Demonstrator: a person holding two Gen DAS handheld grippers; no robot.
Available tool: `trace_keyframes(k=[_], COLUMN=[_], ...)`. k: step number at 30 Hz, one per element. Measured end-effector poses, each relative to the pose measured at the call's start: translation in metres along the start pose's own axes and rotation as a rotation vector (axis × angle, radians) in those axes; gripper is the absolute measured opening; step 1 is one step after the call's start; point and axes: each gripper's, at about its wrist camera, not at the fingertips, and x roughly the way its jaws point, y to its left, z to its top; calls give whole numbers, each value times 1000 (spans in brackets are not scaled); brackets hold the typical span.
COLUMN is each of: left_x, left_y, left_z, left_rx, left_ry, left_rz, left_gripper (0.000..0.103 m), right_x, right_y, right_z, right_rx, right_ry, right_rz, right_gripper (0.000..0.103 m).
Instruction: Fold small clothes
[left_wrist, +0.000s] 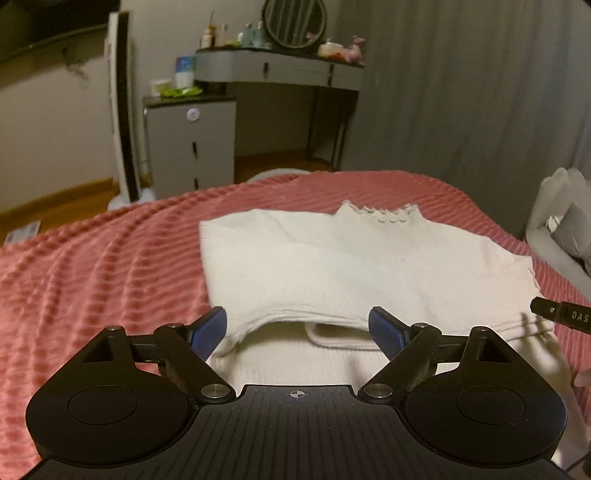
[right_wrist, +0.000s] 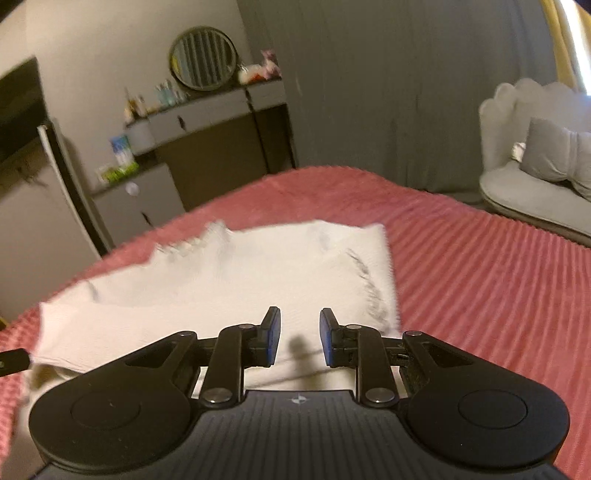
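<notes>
While it lies on the pink blanket (left_wrist: 92, 258), the white top (left_wrist: 351, 266) is partly folded: a sleeve is laid across the body, and a scalloped edge shows at the far side. The hem nearest the grippers curls up and leaves a small opening. The left gripper (left_wrist: 297, 326) is spread wide above this hem and holds nothing. The right gripper (right_wrist: 300, 338) has a narrower gap, also empty, over the top's (right_wrist: 229, 280) near part beside its right edge.
</notes>
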Motion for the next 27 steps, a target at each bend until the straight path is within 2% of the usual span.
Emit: trace_keyframes(k=[6, 11, 15, 17, 18, 21, 24, 27], left_x=[16, 32, 40, 42, 41, 37, 26, 12], left_y=[11, 22, 24, 23, 24, 30, 34, 21], left_z=[8, 8, 4, 2, 2, 4, -1, -12], left_rx=[-69, -126, -135, -135, -142, -147, -132, -35], left_ry=[10, 56, 82, 97, 95, 85, 89, 79], left_rz=[13, -12, -12, -13, -19, -15, -51, -81], left_gripper=[89, 89, 82, 79, 76, 66, 65, 65], right_x=[9, 24, 37, 42, 44, 36, 18, 16], right_y=[-18, -29, -34, -33, -32, -26, -22, -17], right_z=[-6, -11, -13, -11, -10, -4, 2, 11], right_rx=[99, 248, 360, 367, 358, 316, 286, 316], right_ry=[62, 102, 119, 123, 125, 77, -6, -14], right_rz=[25, 103, 162, 172, 166, 153, 142, 174], right_gripper=[22, 23, 23, 13, 11, 6, 6, 6])
